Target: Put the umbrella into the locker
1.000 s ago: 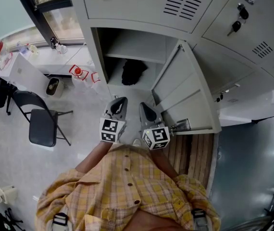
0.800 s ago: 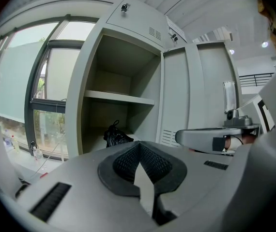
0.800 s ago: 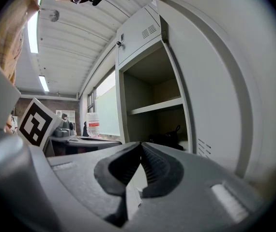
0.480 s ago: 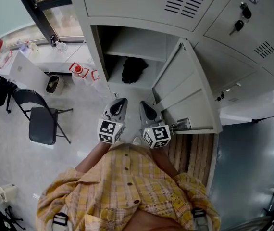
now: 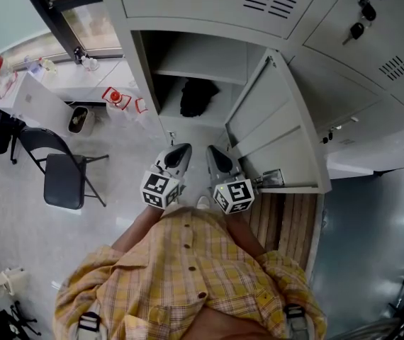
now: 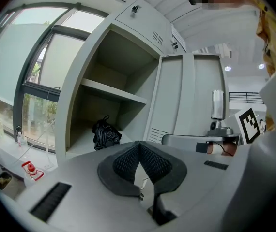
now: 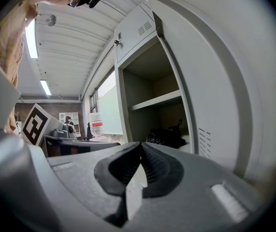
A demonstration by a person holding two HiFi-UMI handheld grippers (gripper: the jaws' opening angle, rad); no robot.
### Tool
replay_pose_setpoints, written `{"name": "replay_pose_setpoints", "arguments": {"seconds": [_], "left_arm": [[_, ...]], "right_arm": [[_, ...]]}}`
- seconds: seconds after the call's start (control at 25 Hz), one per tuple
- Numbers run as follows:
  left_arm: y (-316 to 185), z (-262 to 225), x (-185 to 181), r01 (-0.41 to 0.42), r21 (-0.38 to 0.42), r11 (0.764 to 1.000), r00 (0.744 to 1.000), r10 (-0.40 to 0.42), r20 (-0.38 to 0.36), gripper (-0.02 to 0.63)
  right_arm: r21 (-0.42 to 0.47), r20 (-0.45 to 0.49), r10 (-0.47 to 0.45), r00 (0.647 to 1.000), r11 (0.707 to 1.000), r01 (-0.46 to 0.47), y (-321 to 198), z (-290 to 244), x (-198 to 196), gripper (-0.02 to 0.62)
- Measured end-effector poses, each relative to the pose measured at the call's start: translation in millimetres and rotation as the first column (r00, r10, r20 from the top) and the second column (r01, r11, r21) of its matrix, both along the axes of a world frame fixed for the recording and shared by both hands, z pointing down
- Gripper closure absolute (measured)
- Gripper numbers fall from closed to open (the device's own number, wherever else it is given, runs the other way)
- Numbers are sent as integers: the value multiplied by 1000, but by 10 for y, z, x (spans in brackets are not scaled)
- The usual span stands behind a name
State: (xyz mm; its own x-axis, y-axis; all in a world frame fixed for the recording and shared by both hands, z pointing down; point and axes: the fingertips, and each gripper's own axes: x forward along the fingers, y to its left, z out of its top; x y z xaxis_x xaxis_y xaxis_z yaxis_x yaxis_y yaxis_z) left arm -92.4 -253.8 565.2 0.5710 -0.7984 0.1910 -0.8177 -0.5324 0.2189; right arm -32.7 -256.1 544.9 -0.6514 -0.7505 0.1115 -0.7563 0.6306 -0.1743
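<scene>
Head view first: umbrella (image 5: 198,96), a black, crumpled-looking folded bundle, lies on the floor of the lower compartment of the open locker (image 5: 144,83). It sits under the shelf (image 5: 202,66), at twelve o'clock from both grippers and well apart from them. The left gripper (image 5: 179,151) and right gripper (image 5: 217,153) hang side by side before the opening. The locker door (image 5: 276,137), flat painted sheet metal, stands swung out at two o'clock. A folding chair (image 5: 64,179) with a dark seat sits at nine o'clock.

Left gripper view: the ribbed black jaws meet at the tip with nothing between them. The umbrella (image 6: 105,133) shows at ten o'clock from the jaw tips, slumped fabric with a small loop sticking up, resting on smooth grey steel. I judge it light and soft outside, limp cloth over a stiff folded frame, so it would squash and slide a little under a pinch. The firm middle of the bundle, or the loop, looks the surest hold.

Right gripper view: jaws likewise pressed together and empty. The umbrella (image 7: 167,137) lies at one o'clock from the tips, dark against pale walls, beneath the thin shelf (image 7: 157,100). It looks placed; I judge only the door remains, if anything.
</scene>
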Motion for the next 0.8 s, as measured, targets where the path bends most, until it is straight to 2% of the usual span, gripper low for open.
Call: {"name": "replay_pose_setpoints", "arguments": {"seconds": [0.6, 0.8], "left_arm": [[89, 45, -2, -8, -13, 1000, 1000, 8, 22, 601], [50, 86, -35, 6, 9, 1000, 1000, -6, 21, 601]], "right_arm": [[-6, 9, -43, 999, 999, 43, 67, 23, -86, 598], [-4, 7, -43, 999, 999, 43, 47, 21, -79, 598]]}}
